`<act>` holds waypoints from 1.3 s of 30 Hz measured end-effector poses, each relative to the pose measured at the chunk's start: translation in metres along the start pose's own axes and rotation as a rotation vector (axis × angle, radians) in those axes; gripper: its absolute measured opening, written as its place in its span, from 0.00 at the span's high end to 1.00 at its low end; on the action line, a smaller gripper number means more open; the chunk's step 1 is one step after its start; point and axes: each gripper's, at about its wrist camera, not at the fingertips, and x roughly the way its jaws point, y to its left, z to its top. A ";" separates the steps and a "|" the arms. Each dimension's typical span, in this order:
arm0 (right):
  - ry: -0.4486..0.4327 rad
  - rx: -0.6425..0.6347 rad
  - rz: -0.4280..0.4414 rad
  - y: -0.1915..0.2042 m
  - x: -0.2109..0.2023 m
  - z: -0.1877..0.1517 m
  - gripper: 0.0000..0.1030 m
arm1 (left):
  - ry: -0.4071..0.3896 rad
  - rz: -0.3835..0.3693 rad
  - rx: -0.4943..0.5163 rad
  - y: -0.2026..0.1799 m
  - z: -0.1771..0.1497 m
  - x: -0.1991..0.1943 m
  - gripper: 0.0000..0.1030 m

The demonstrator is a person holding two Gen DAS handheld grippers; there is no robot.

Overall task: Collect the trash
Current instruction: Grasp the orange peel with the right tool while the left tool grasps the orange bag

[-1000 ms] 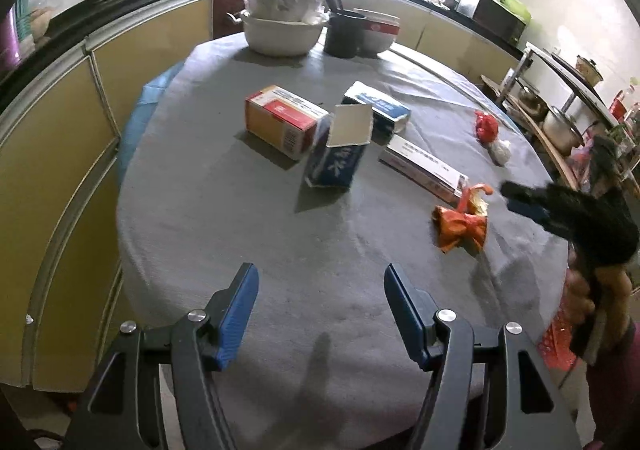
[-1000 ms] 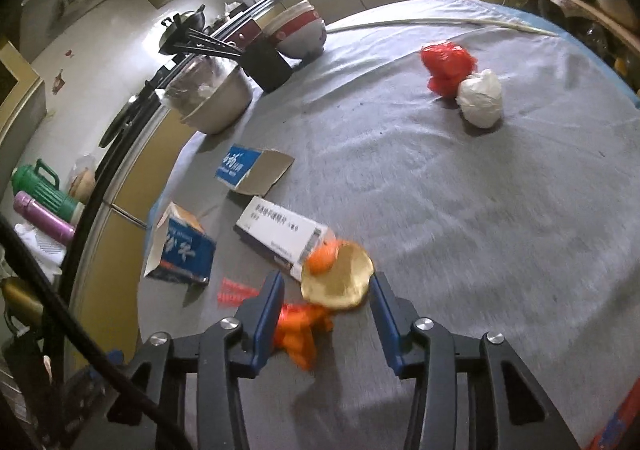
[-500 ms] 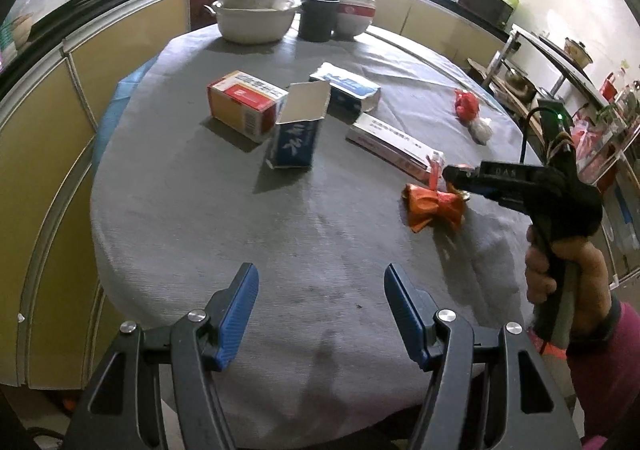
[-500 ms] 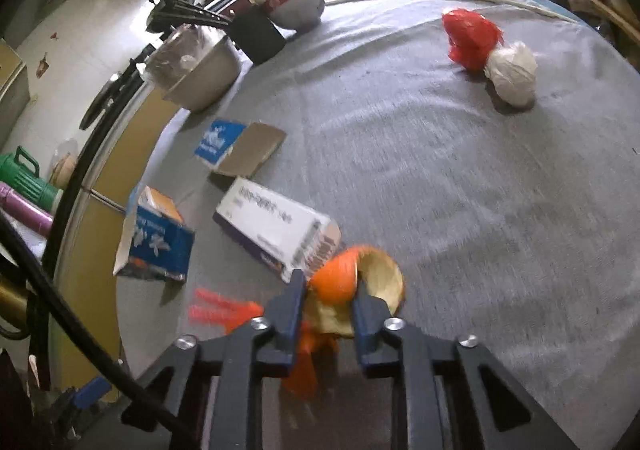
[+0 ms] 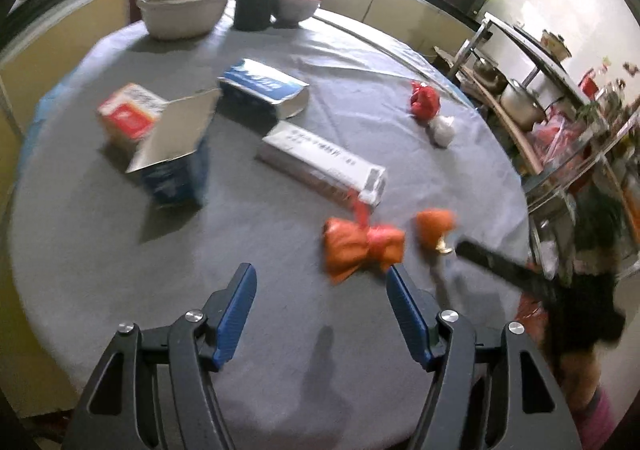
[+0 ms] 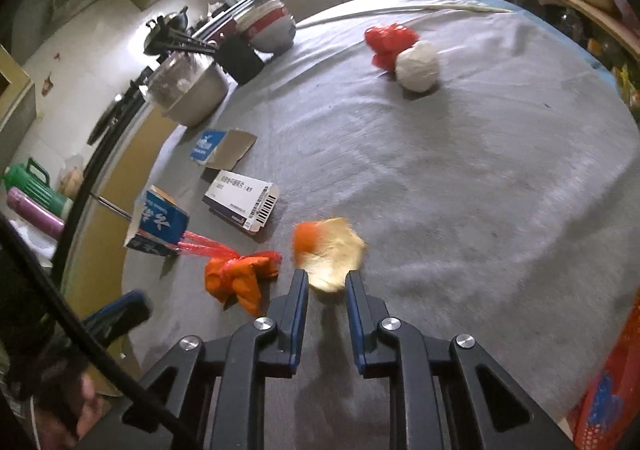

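Observation:
A round table under a grey cloth [image 5: 100, 250] carries the trash. My right gripper [image 6: 326, 282] is shut on a piece of orange peel [image 6: 328, 254], which sticks out past its fingertips. In the left wrist view that peel [image 5: 434, 226] hangs at the tip of the blurred right gripper [image 5: 464, 250]. A crumpled orange plastic bag [image 5: 360, 246] [image 6: 236, 278] lies just left of it on the cloth. My left gripper [image 5: 320, 282] stands open, jaws opening, with only cloth between its fingers. The bag lies just beyond its right fingertip.
Further back lie a long white box [image 5: 320, 165], an open blue carton [image 5: 176, 165], a red-and-white box [image 5: 130, 115], a blue-and-white box [image 5: 264, 87], a red bag [image 6: 390, 41] and a white wad [image 6: 418, 65]. Bowls [image 5: 180, 9] stand at the far edge. A red basket [image 6: 600, 390] sits below the right edge.
The right gripper shut on the orange peel and drew it away from the orange bag. The left gripper moved in toward the bag, which now lies near its right finger.

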 end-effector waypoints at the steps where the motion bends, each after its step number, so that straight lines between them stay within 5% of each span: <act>1: -0.011 0.003 0.008 -0.002 -0.006 -0.001 0.76 | 0.002 -0.014 -0.004 -0.003 0.005 0.007 0.33; 10: -0.011 0.057 0.064 -0.013 -0.013 -0.009 0.73 | 0.036 -0.064 -0.039 -0.009 0.030 0.056 0.32; 11: -0.007 0.061 0.066 -0.014 -0.011 -0.010 0.73 | 0.038 -0.068 -0.055 -0.005 0.028 0.059 0.39; 12: -0.005 0.063 0.069 -0.014 -0.010 -0.011 0.73 | 0.049 -0.075 -0.066 -0.001 0.025 0.063 0.62; 16: -0.009 0.057 0.074 -0.012 -0.008 -0.011 0.72 | 0.072 -0.144 -0.117 0.015 0.014 0.061 0.71; 19: -0.009 0.036 0.077 -0.005 -0.005 -0.009 0.49 | 0.061 -0.135 -0.148 0.022 0.004 0.048 0.75; 20: -0.020 0.024 0.076 -0.001 -0.006 -0.010 0.28 | 0.058 -0.135 -0.159 0.024 -0.001 0.044 0.75; 21: -0.049 0.006 0.080 0.003 -0.007 -0.011 0.27 | 0.051 -0.133 -0.159 0.026 -0.007 0.036 0.75; 27: -0.054 -0.104 0.019 0.026 0.008 -0.002 0.27 | 0.022 -0.071 -0.171 0.048 -0.029 0.003 0.72; 28: -0.057 -0.122 -0.001 0.029 0.013 0.000 0.27 | 0.006 -0.054 -0.161 0.051 -0.031 -0.004 0.68; 30: -0.053 -0.157 -0.026 0.034 0.022 0.003 0.28 | -0.026 -0.012 -0.127 0.053 -0.035 -0.015 0.43; 31: -0.045 -0.173 -0.040 0.037 0.028 0.004 0.28 | -0.059 0.014 -0.088 0.052 -0.037 -0.023 0.41; 35: -0.005 -0.200 -0.058 0.039 0.048 0.002 0.61 | -0.108 0.044 0.113 0.036 -0.038 -0.034 0.32; 39: -0.035 -0.212 -0.069 0.042 0.041 -0.004 0.72 | -0.107 0.028 0.302 0.016 -0.037 -0.026 0.27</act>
